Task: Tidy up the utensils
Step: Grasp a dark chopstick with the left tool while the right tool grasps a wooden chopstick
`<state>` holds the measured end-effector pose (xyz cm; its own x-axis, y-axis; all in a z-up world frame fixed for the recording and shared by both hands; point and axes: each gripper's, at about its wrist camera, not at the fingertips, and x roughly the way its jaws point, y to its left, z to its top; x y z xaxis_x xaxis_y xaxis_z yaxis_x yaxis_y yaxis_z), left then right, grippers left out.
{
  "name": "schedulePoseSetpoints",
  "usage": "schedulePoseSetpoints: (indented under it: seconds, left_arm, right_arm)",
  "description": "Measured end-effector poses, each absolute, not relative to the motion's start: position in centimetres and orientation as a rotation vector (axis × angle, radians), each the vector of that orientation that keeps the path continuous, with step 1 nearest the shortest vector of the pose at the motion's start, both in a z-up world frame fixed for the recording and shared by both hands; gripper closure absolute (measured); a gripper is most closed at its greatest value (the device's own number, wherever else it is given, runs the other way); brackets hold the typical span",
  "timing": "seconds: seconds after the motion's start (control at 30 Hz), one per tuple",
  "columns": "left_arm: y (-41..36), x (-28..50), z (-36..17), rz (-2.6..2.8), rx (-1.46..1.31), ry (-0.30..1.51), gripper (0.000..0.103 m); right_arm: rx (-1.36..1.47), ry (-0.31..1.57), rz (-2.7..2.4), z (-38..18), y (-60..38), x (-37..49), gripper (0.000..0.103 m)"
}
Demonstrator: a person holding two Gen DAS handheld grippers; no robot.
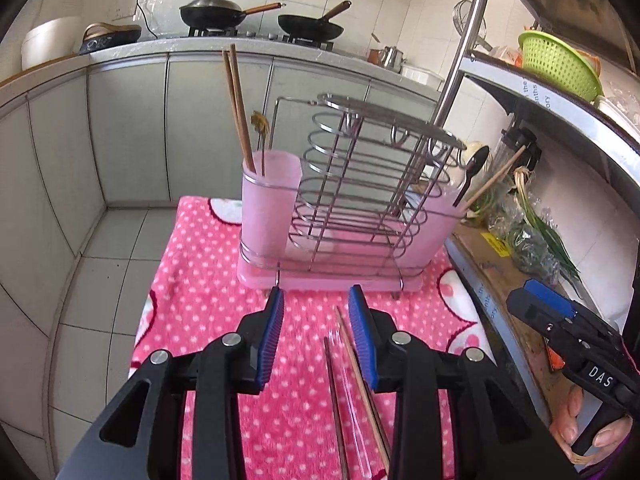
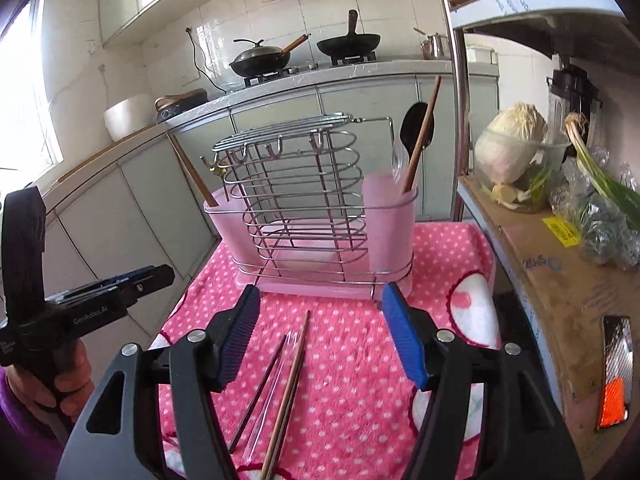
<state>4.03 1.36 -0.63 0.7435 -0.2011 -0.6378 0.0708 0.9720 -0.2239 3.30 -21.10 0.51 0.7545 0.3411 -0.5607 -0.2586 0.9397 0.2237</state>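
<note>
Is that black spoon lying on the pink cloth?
No, the black spoon stands upright in the right-hand pink cup of the utensil rack.
</note>
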Motion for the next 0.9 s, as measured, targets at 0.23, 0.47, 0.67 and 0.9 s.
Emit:
schedulePoseSetpoints:
  seconds: [0.23,0.47,0.67,0.9]
  left_arm:
    - [1.0,4.2,-4.5,-0.176,-0.226,0.858,0.075]
    - [0.6,5.9,-7.2,-0.216,-0.266,0.982,0.087]
    - [-1.3,8.4,-9.2,-0.243,-0.218,1.082,0.091]
    - [-2.4,11.3,-12.2,-0.224,-0.206,1.203,0.098]
  right_arm:
    - [0.221,0.749,0.297,-2.7,-22.2,3.2,0.039]
    - [0.299,0.841,0.324,-4.8,-22.9,4.0,0.040]
    - [0.320,0.909,0.333,-6.1,-23.1,5.4,0.040]
    - [0.374,0.968,0.345,-7.9,-23.5,6.6,0.053]
